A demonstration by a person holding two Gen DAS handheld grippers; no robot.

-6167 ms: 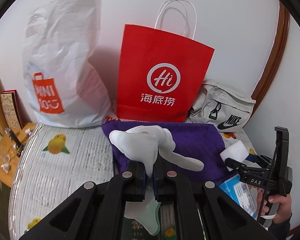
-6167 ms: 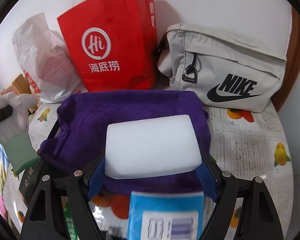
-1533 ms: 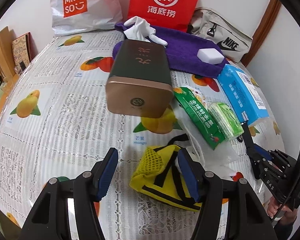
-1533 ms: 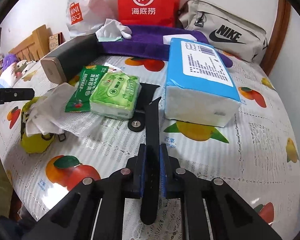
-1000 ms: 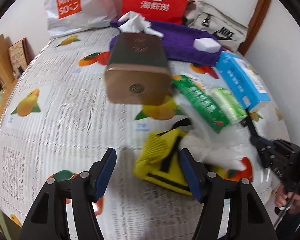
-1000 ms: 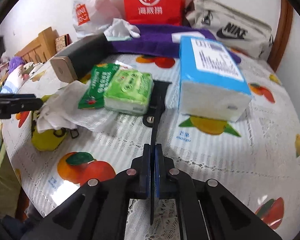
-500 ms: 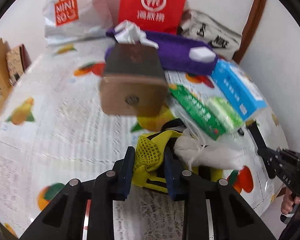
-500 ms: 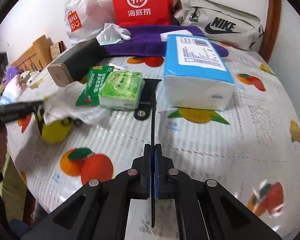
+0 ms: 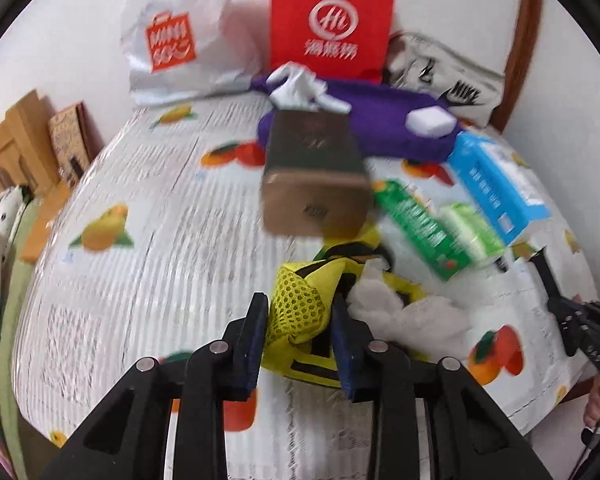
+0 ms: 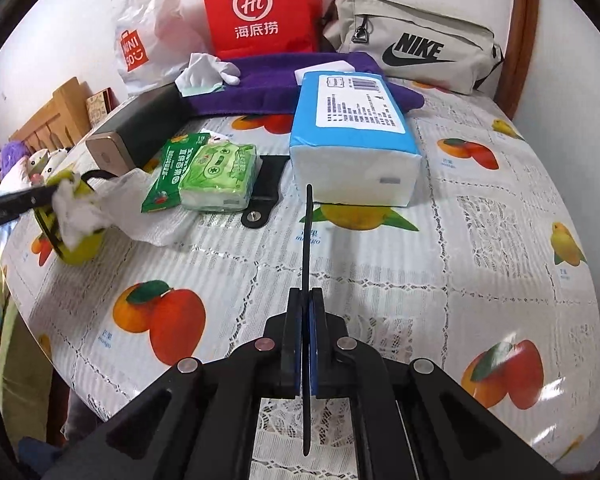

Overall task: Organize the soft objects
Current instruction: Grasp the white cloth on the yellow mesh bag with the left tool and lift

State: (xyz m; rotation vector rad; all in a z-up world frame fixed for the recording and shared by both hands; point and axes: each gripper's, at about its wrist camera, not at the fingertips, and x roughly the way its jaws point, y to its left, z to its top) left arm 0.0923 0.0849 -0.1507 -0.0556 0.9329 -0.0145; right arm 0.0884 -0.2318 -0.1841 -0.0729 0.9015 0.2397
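1. Between the blue pads of the left gripper [image 9: 300, 332], near the front edge of the fruit-print tablecloth [image 9: 148, 248], sits the yellow mesh pouch with black straps [image 9: 300, 308]; the jaws are narrowed onto its bunched mesh corner and grip it.
2. Touching the pouch on its right, a crumpled white plastic bag [image 9: 412, 316] spills out over the cloth.
3. Beyond the pouch lie a bronze-ended dark rectangular box [image 9: 314, 184], a green snack packet [image 9: 416, 220], a pale green tissue pack [image 10: 220, 178] and a blue-wrapped block of tissues [image 10: 352, 136].
4. Farthest from the pouch, against the wall, a folded purple towel [image 9: 376, 120] carries a white glove [image 9: 300, 86] and a white sponge block [image 9: 430, 122]. So, by my judgement, two soft items are already gathered there, while the pouch, the plastic bag and the tissue packs are left.
5. Well right of the pouch, the right gripper [image 10: 307, 340] has its jaws pressed fully together on a thin black strap [image 10: 308, 232], whose far end rises free above the cloth.
6. Compared with a second and a half ago, the left jaws, then wide and straddling the pouch, have just been closing onto it, and the pouch corner now looks lifted; the black strap, which then trailed toward the tissue pack, now stands clear of it.
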